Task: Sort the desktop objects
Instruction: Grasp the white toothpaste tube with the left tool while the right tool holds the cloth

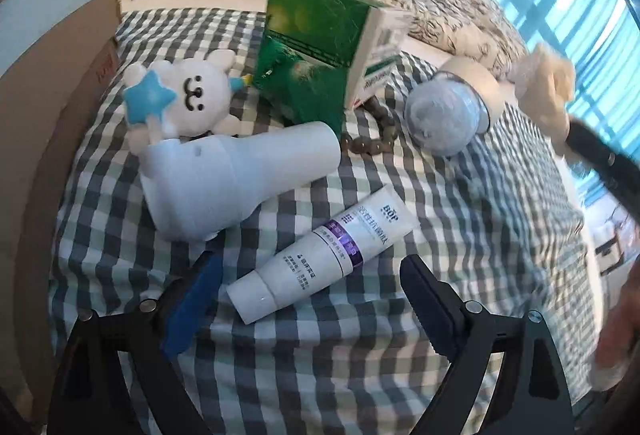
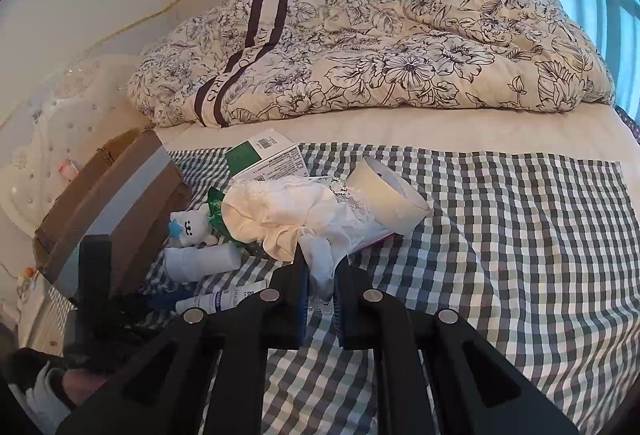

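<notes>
In the left wrist view my left gripper (image 1: 308,299) stands open low over the checked cloth (image 1: 480,215). A white toothpaste tube (image 1: 324,255) with a purple band lies between its fingers, not touching them. Beyond it lie a white hair-dryer-shaped device (image 1: 236,175), a white plush toy (image 1: 188,95) with a blue star, a green box (image 1: 320,47), a bead bracelet (image 1: 376,141) and a cream tape roll (image 1: 480,83). My right gripper (image 2: 322,271) is shut on a white lacy cloth (image 2: 280,219), which appears blurred at the right as the cloth (image 1: 548,87).
A brown cardboard box (image 2: 120,203) stands at the left edge of the bed. A flowered quilt (image 2: 380,47) is heaped at the back. The checked cloth (image 2: 520,235) stretches bare to the right. A window with blue light fills the right side.
</notes>
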Available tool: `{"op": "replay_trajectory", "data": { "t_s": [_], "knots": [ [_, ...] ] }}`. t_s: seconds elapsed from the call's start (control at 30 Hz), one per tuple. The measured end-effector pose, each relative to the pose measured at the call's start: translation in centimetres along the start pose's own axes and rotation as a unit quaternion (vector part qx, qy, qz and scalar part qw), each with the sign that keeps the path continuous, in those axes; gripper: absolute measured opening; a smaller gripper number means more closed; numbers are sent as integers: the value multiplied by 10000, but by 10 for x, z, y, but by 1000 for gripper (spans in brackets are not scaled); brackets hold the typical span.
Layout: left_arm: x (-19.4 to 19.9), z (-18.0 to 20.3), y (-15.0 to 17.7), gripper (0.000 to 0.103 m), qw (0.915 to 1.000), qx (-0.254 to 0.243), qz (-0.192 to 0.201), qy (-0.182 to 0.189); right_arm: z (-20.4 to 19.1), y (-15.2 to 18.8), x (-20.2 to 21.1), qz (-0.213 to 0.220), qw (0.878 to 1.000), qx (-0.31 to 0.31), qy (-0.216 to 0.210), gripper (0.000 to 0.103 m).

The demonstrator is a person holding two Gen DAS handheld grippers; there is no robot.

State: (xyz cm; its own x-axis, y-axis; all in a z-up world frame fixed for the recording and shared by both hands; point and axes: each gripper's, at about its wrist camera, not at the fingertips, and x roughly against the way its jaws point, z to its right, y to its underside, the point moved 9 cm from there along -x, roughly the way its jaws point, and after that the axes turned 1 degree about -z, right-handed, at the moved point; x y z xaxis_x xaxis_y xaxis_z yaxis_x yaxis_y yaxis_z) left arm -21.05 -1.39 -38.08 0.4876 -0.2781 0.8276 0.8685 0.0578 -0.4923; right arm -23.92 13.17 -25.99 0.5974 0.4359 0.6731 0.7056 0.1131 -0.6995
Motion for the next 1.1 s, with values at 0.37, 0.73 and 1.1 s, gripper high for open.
{"op": "replay_trajectory", "data": {
  "t_s": [0.37,0.73,1.1],
  "knots": [
    [1,32,9,20,9979,-649,-85,-29,-11,-2,-1,19,9999,62,-97,10],
    [52,47,-21,20,9975,-578,408,71,-12,-15,18,232,9997,47,-112,10],
    [102,49,-32,18,9949,-663,761,-28,-31,-24,31,370,9989,74,-264,10]
  ]
}}
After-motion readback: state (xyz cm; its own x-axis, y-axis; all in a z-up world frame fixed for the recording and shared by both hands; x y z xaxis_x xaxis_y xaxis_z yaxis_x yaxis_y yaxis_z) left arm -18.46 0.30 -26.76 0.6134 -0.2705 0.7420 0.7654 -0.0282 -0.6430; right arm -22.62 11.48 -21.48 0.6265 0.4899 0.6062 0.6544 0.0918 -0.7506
